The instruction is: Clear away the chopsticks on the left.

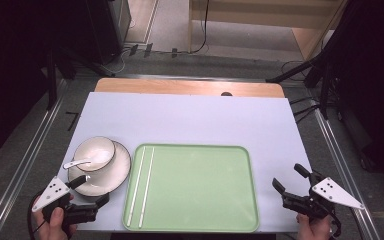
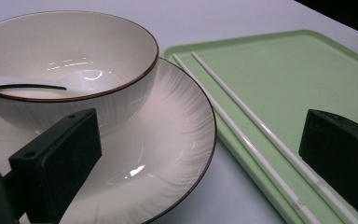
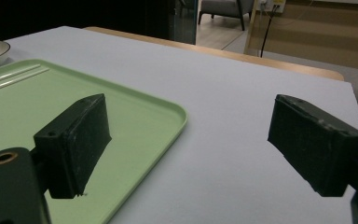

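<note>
Left gripper (image 1: pixel 91 189): near left corner, jaws apart, one over the plate's near rim, the other toward the tray; nothing held.
Right gripper (image 1: pixel 291 183): near right, jaws wide apart, empty, just right of the tray.
Plate (image 1: pixel 122 172): left of the tray, almost touching it.
Bowl (image 1: pixel 95 154): sits on the plate.
Spoon (image 1: pixel 78 163): rests in the bowl, handle over the left rim.
Chopsticks (image 1: pixel 141 186): lie side by side along the tray's left edge.
Tray (image 1: pixel 205 190): green, otherwise bare.
Risk: a shallow grip on the plate rim could tilt it, sliding the bowl and spilling the spoon; a careless jaw may knock the chopsticks.
</note>
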`<state>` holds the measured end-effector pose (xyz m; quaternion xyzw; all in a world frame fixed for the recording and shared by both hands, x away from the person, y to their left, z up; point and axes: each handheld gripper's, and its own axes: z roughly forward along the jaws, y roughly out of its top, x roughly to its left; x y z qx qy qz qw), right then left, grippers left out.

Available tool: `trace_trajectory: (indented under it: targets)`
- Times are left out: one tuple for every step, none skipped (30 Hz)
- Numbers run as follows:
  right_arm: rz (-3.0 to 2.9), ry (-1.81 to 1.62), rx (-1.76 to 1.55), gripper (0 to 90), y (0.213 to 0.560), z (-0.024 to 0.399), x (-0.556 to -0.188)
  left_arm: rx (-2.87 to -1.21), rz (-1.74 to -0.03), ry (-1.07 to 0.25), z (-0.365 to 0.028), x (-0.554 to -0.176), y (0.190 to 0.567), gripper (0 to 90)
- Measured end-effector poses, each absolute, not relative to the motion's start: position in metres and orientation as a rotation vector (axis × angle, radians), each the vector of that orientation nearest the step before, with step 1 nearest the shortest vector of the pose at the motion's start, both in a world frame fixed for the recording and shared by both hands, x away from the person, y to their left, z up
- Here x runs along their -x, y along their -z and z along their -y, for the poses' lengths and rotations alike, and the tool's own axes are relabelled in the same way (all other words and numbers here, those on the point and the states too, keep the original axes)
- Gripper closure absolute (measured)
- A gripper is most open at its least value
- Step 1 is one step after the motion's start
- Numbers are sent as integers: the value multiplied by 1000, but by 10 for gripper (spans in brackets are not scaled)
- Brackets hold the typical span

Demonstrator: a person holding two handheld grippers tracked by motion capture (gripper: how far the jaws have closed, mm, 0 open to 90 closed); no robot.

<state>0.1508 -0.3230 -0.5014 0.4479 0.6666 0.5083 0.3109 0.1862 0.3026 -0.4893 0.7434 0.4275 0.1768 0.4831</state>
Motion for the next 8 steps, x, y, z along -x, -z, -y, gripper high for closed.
trace_trajectory:
  targets:
    - [-1760, -1343, -1184, 129, 502, 323, -151, -1807, -1041, -432, -304, -187, 489, 0]
    - [-1761, -1343, -1184, 129, 502, 323, -151, -1802, -1045, -432, -305, -187, 489, 0]
    - [-1761, -1343, -1186, 129, 502, 323, -151, -1796, -1045, -427, -306, -187, 489, 0]
    - [-1761, -1342, -1186, 129, 502, 323, -151, -1794, -1041, -424, -307, -188, 490, 0]
    - [-1761, -1341, -1188, 129, 502, 323, -151, -1793, -1042, -421, -307, -188, 490, 0]
    - [-1761, -1339, -1188, 129, 502, 323, -151, -1791, -1044, -421, -308, -188, 490, 0]
    - [-1761, -1338, -1187, 130, 502, 323, -151, -1790, -1044, -418, -308, -189, 490, 0]
    - [-1760, -1335, -1189, 129, 502, 323, -151, -1790, -1044, -414, -308, -189, 491, 0]
